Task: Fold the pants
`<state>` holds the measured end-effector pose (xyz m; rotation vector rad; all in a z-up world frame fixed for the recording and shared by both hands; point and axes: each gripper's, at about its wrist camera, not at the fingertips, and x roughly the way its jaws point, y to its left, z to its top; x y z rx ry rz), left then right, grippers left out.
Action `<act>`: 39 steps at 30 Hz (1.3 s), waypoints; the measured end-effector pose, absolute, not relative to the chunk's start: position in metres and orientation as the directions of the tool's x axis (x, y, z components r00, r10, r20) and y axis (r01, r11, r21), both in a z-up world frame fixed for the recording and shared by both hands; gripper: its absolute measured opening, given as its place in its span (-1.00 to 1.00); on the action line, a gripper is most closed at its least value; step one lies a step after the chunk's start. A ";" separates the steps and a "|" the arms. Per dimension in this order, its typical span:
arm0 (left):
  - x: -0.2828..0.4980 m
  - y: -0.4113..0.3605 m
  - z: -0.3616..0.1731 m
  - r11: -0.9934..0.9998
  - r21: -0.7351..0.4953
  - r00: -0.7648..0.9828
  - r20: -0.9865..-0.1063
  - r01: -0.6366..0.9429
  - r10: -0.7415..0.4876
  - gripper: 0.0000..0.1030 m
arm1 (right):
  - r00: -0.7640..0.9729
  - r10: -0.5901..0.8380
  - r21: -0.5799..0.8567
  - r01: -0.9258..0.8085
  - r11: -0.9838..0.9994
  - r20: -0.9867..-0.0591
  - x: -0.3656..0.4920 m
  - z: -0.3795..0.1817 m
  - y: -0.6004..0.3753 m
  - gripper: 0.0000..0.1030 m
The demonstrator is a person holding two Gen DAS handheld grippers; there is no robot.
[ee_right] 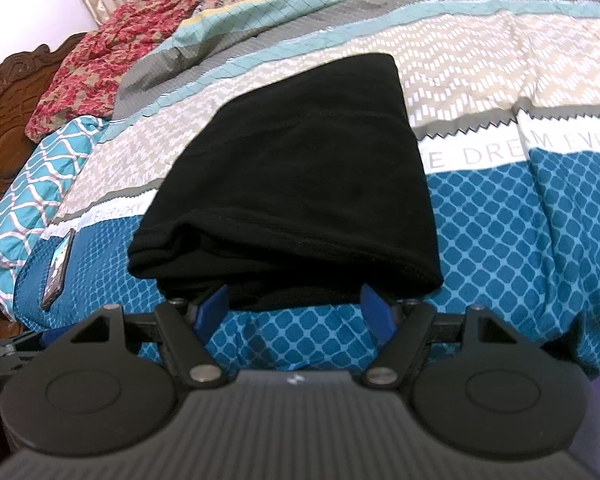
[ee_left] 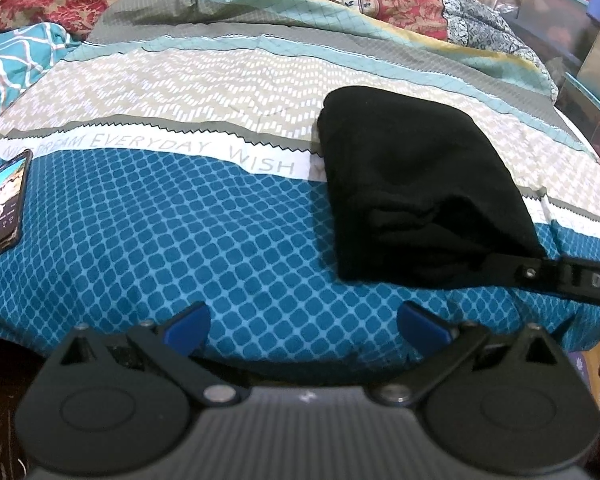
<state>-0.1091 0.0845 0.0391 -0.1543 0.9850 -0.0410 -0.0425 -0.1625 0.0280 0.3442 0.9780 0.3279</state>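
Right tool [ee_right: 296,308] wide at folded pants [ee_right: 292,168], near hem shadowed.

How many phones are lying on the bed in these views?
1. A dark-cased phone with its screen lit lies on the blue diamond-patterned bedsheet, well left of the folded black pants. Another could be hidden under the bedding.

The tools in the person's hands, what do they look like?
Each tool, left and right, has a ribbed grey body, two round black discs, black arms with silver bolts, and blue fingertips. White letters "DA" mark the right one's side.
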 end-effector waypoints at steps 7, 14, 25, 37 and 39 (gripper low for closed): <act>-0.087 0.110 0.060 0.970 -0.243 0.596 -0.783 -0.027 -0.179 1.00 | 0.596 0.471 0.420 -0.235 0.877 -0.650 -0.048 0.053 -0.170 0.45; -0.027 0.115 0.065 0.939 -0.343 0.587 -0.755 0.026 -0.292 1.00 | 0.685 0.418 0.456 -0.139 0.879 -0.597 -0.024 0.053 -0.217 0.54; 0.039 0.091 -0.012 0.852 -0.522 0.416 -0.767 0.039 -0.489 1.00 | 0.632 0.438 0.548 -0.024 0.836 -0.640 0.021 0.007 -0.246 0.58; 0.021 0.051 -0.004 0.859 -0.503 0.486 -0.730 0.094 -0.481 0.39 | 0.613 0.437 0.442 -0.154 0.884 -0.659 0.021 0.012 -0.194 0.05; 0.025 0.054 0.011 0.839 -0.533 0.497 -0.702 0.111 -0.511 0.08 | 0.656 0.413 0.390 -0.191 0.901 -0.631 0.012 0.028 -0.191 -0.06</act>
